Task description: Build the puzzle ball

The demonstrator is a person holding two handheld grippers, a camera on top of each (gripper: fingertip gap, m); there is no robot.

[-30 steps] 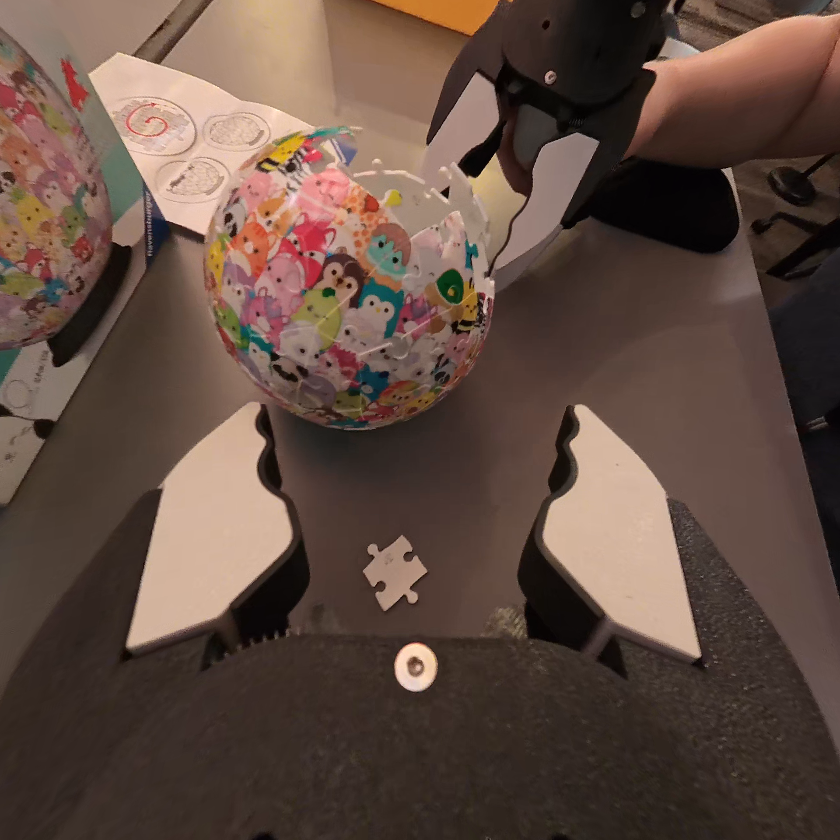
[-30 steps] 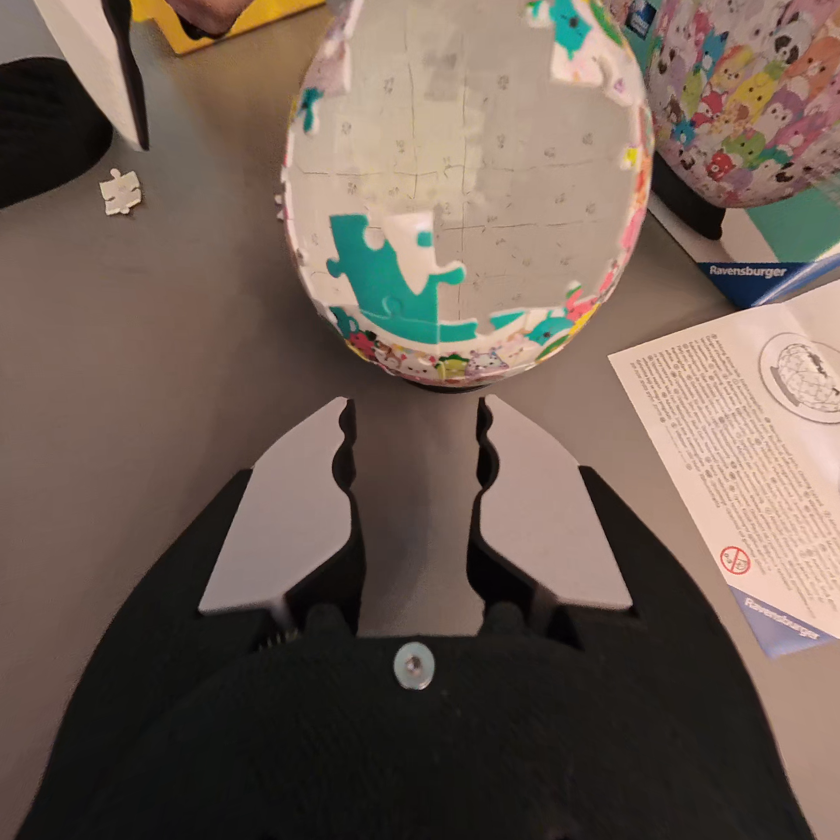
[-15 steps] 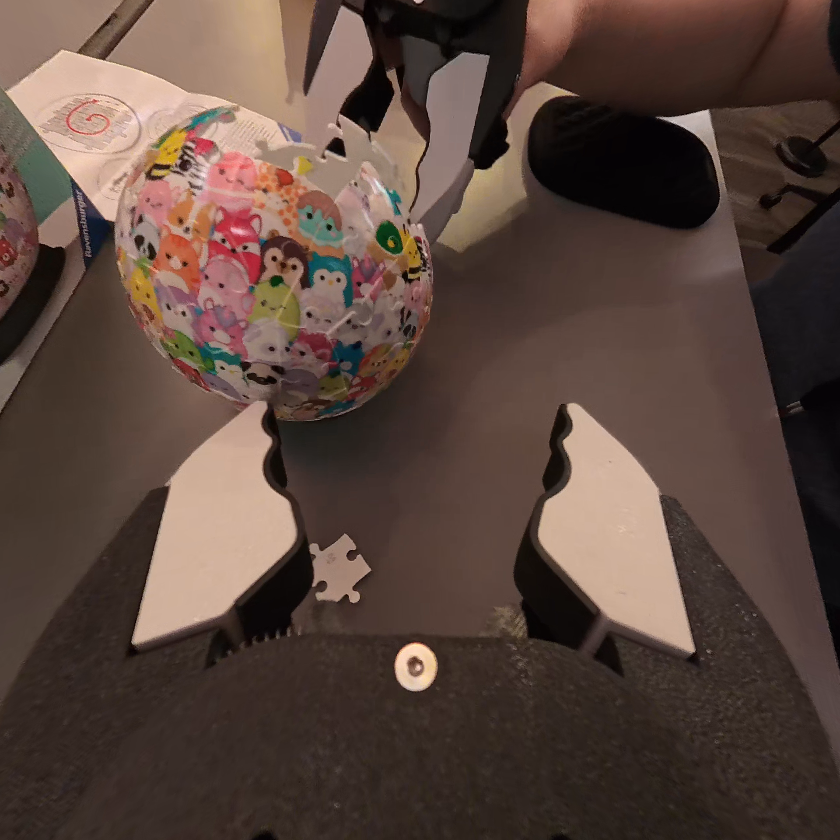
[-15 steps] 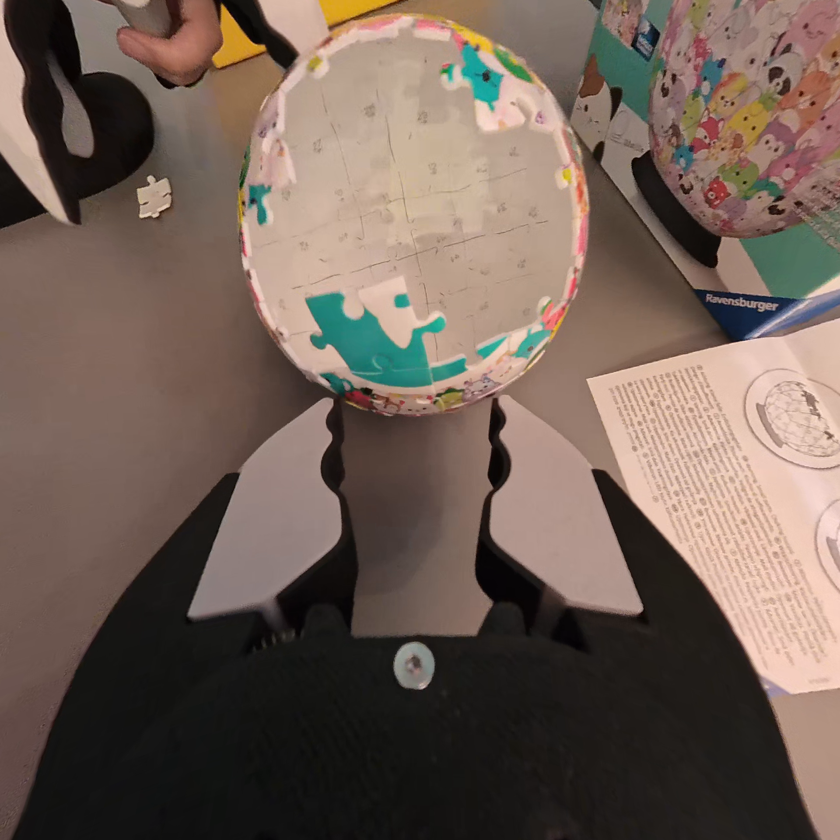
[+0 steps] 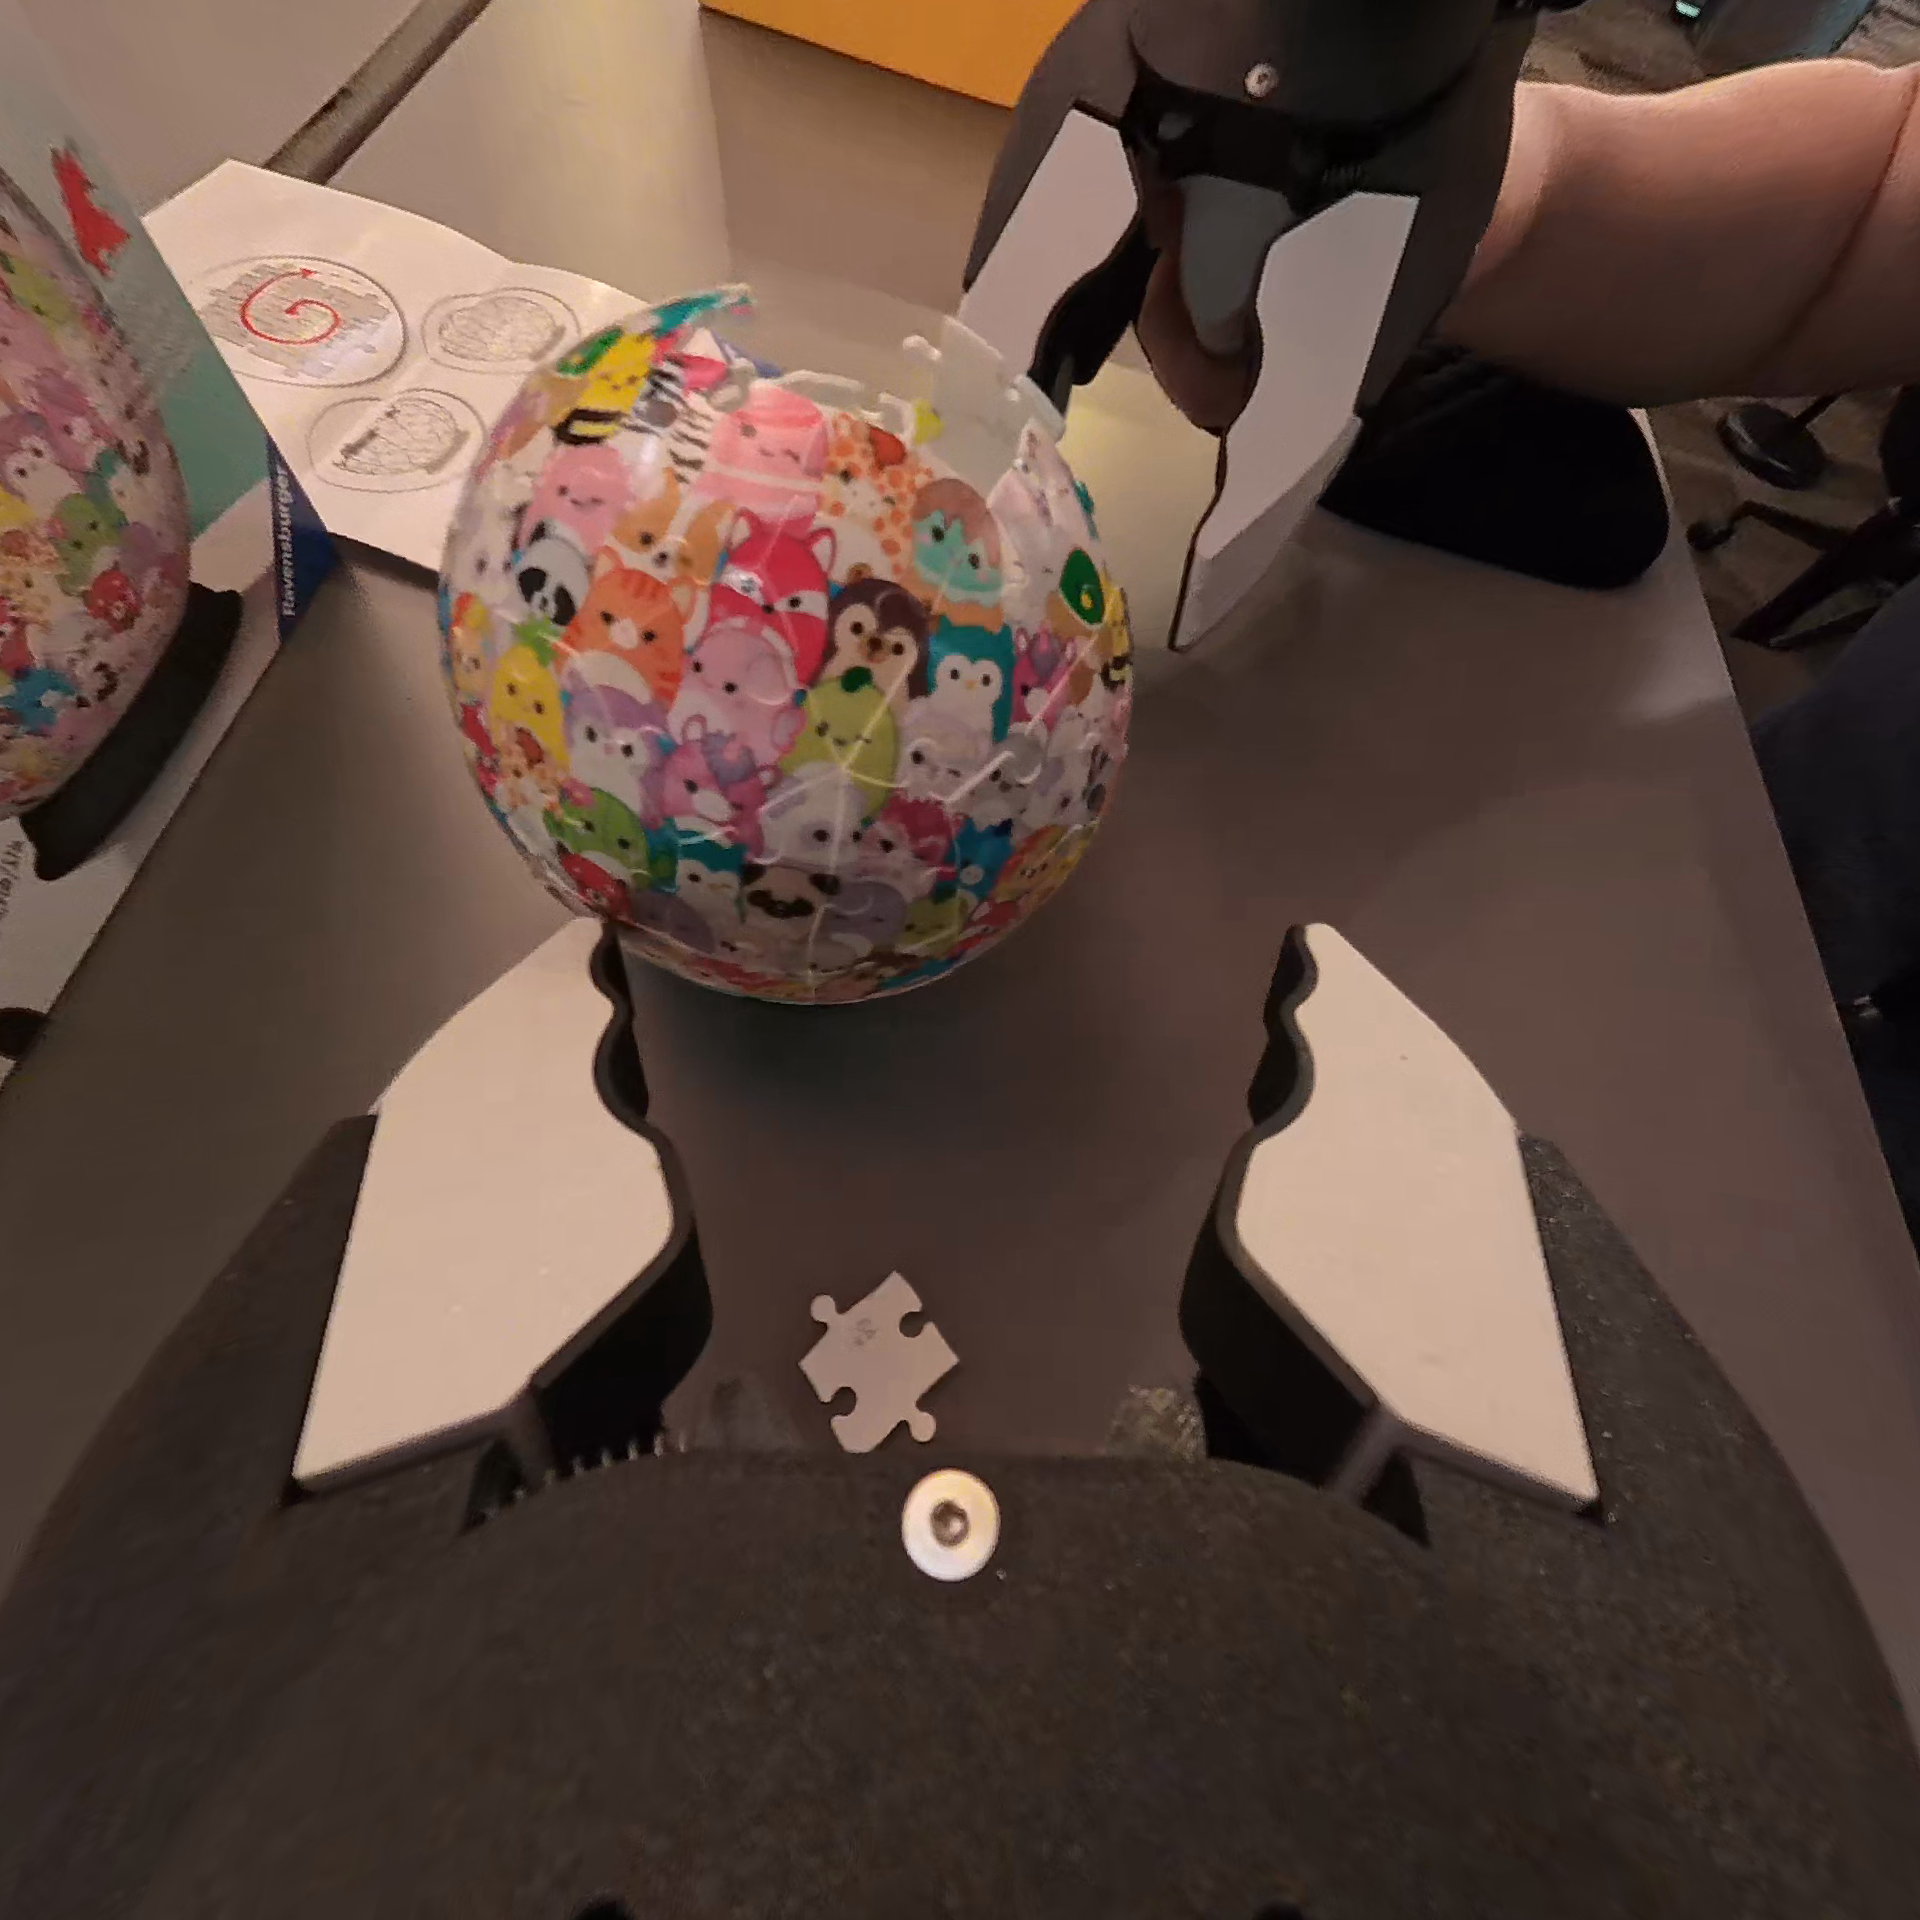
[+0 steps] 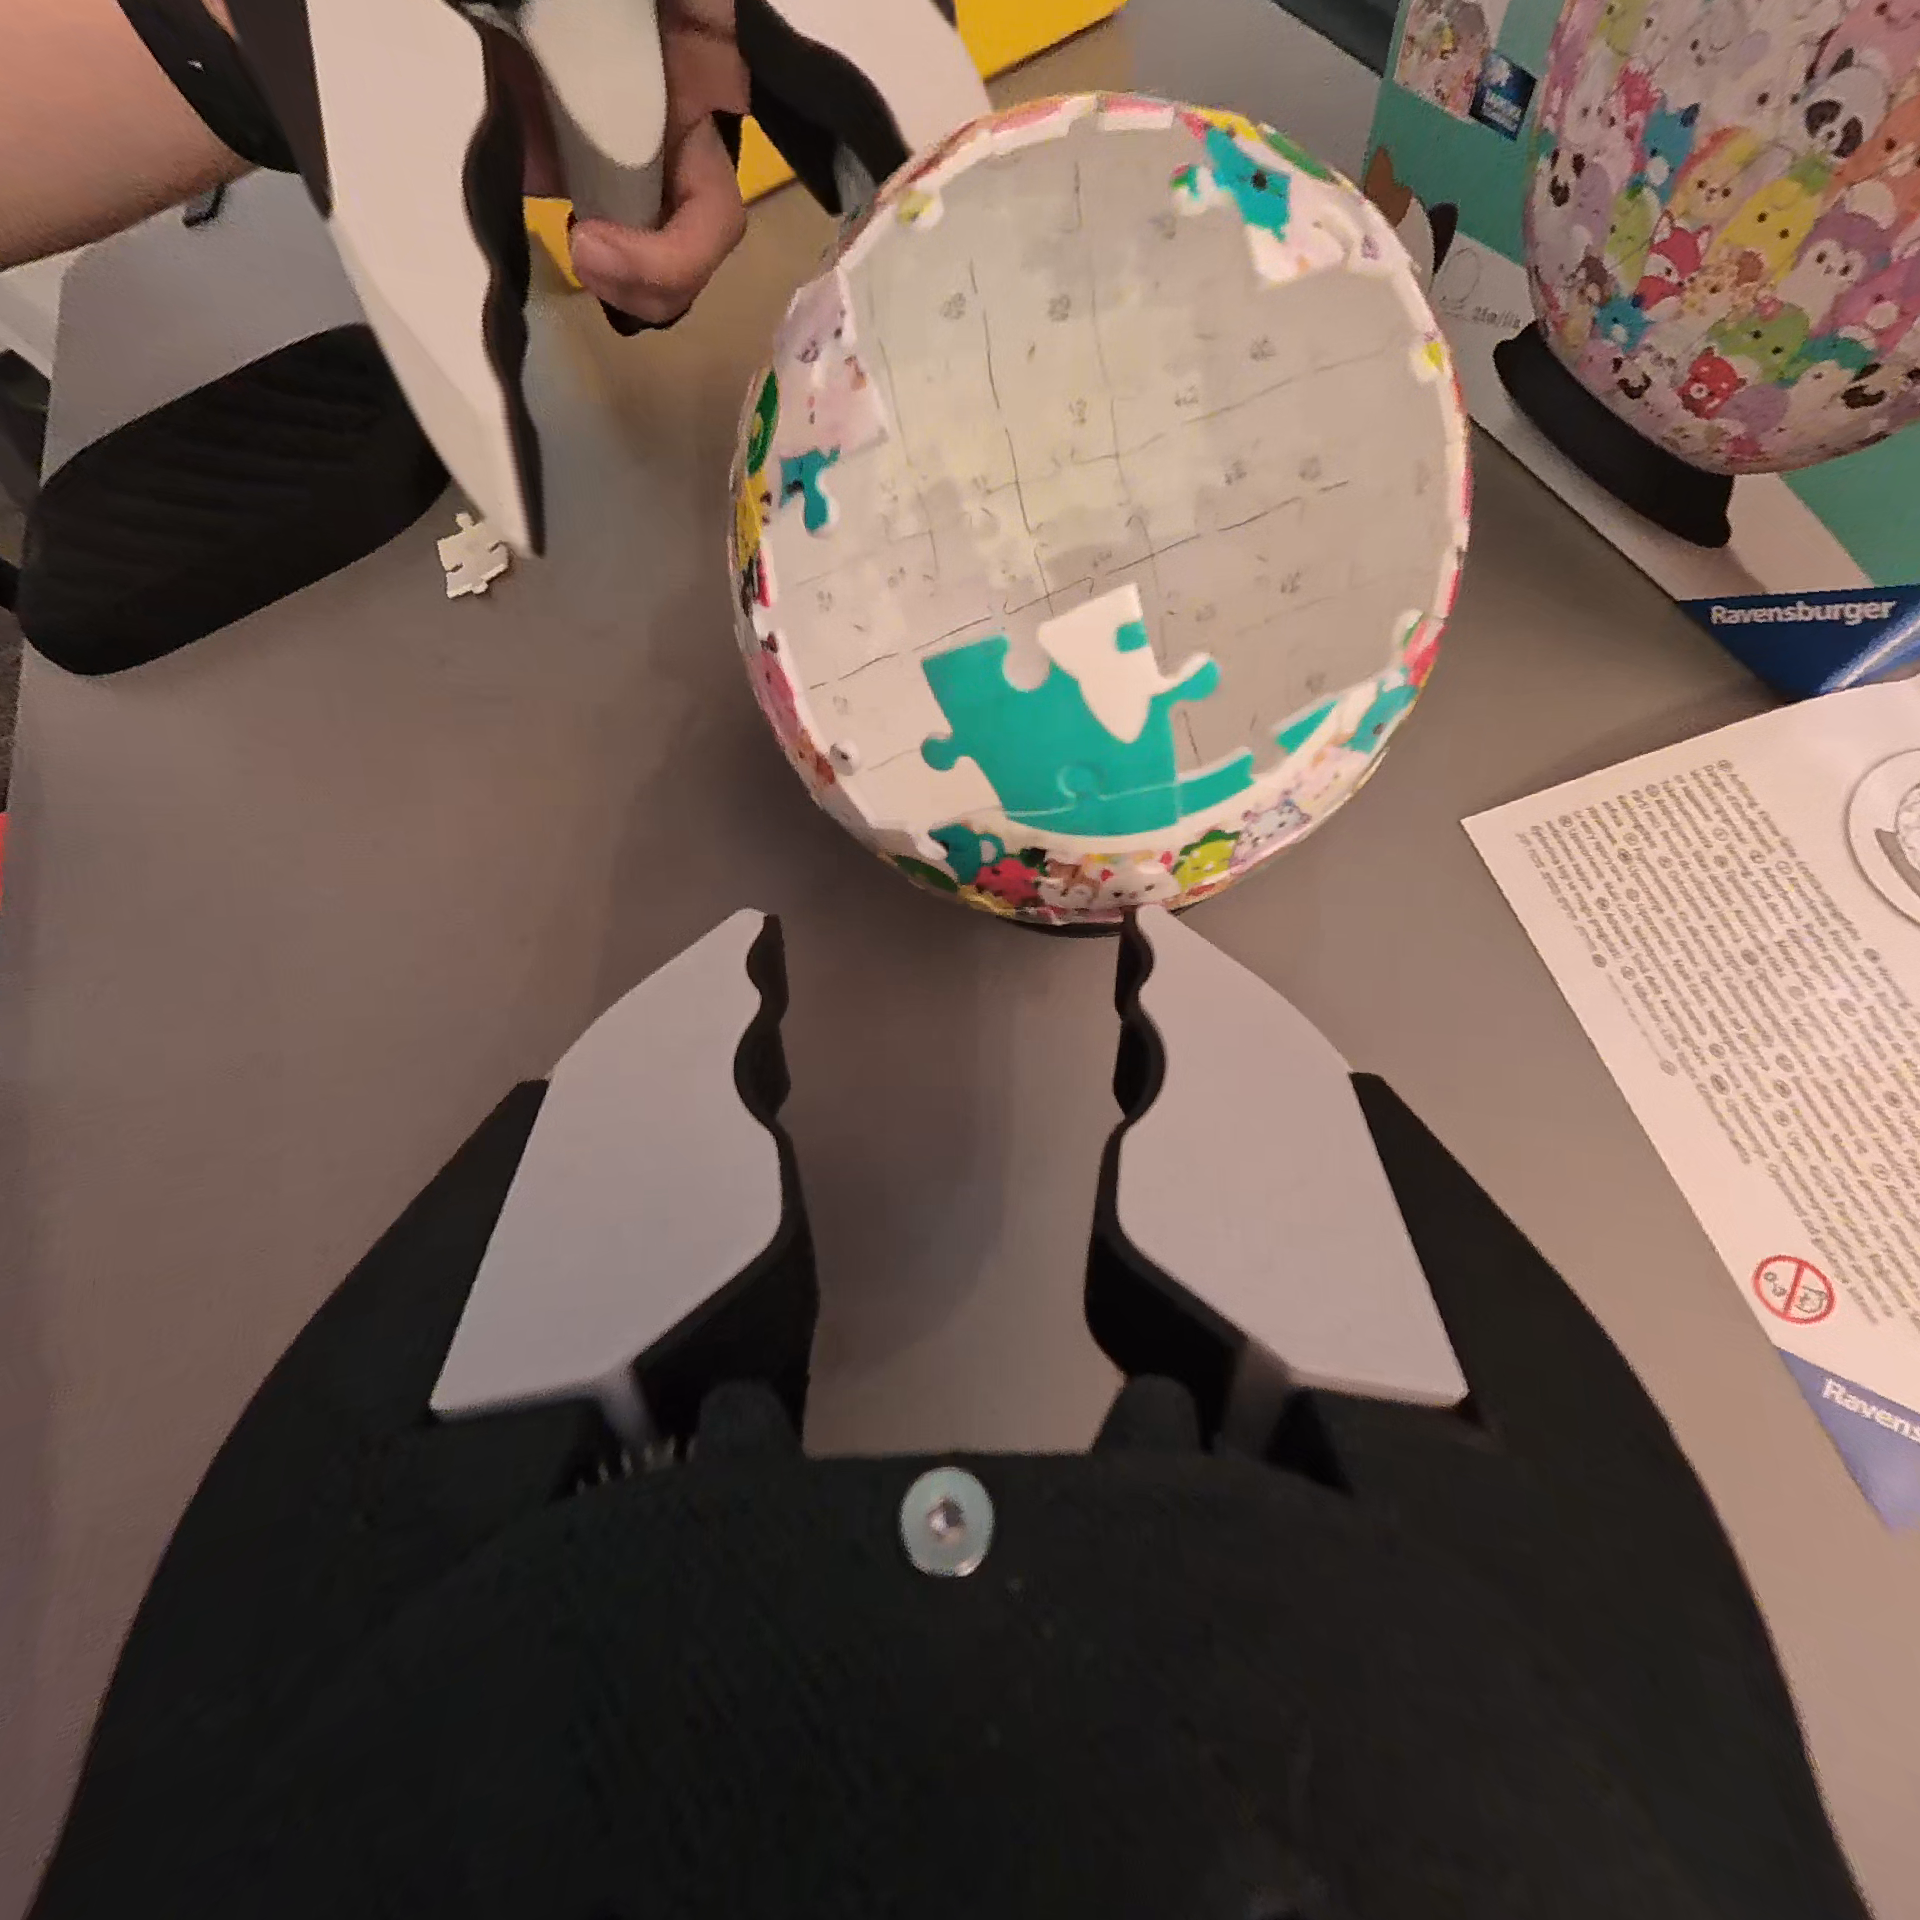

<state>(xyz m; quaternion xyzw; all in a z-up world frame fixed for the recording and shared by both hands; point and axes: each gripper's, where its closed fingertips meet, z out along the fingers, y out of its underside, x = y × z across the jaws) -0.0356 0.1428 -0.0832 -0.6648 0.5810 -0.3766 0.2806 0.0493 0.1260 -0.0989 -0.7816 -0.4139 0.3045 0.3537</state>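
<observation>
The puzzle ball (image 5: 790, 675) stands on the grey table, its colourful shell facing the left wrist view. In the right wrist view the ball (image 6: 1101, 499) shows a large opening with a white numbered inside and a few teal pieces low in it. A loose puzzle piece (image 5: 878, 1361) lies white side up between my left gripper's fingers; it also shows in the right wrist view (image 6: 473, 556). My left gripper (image 5: 948, 940) is open wide and empty, just short of the ball. My right gripper (image 6: 951, 925) is open and empty, its tips close to the ball's base on the opposite side.
The puzzle box (image 5: 94, 623) with a pictured ball stands left of the ball, with a white instruction sheet (image 5: 343, 343) beside it. A black pad (image 5: 1507, 488) lies behind the right gripper. The table edge (image 5: 1766, 831) runs along the right. A yellow object (image 5: 883, 42) lies at the far end. The tips of one gripper are about 11 centimeters away from the tips of the other. It is some 10 centimeters from my left tips to the loose puzzle piece (image 5: 878, 1361).
The left view swung left and then back, so the loose piece is centred between its fingers again. The right gripper moved off the ball's top rim, drew back, and its jaws opened slightly wider.
</observation>
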